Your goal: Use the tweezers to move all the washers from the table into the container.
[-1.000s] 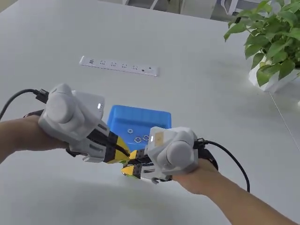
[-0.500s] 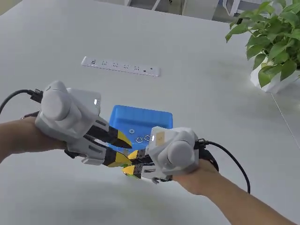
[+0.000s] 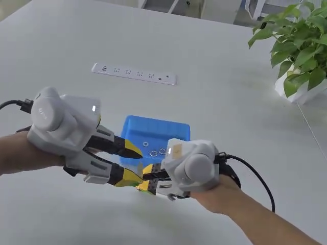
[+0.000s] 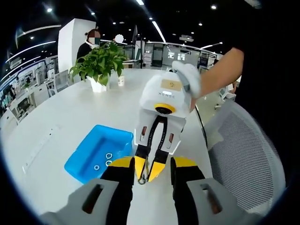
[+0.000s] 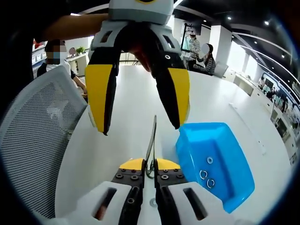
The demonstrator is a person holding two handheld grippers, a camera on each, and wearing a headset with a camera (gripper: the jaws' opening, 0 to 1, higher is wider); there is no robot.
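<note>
A blue container [image 3: 153,131] sits on the white table with three washers [image 3: 153,151] lying in it; it shows too in the left gripper view [image 4: 86,157] and the right gripper view [image 5: 225,150]. Just in front of the container, my right gripper [image 3: 145,185] points left and is shut on thin metal tweezers [image 5: 152,133]. My left gripper [image 3: 137,165] faces it with its yellow-tipped jaws wide open, one on each side of the tweezers' far end without touching. From the left gripper view [image 4: 153,165] the right gripper [image 4: 147,171] holds the tweezers [image 4: 144,174] between my jaws.
A white power strip [image 3: 134,73] lies beyond the container. A potted plant [image 3: 299,46] stands at the table's far right. A mesh chair [image 5: 37,140] is by the near table edge. Cables trail from both grippers.
My left gripper has opened its jaws wide and drawn back to the left, away from the right gripper's tips. The right gripper stays put, still shut on the tweezers.
</note>
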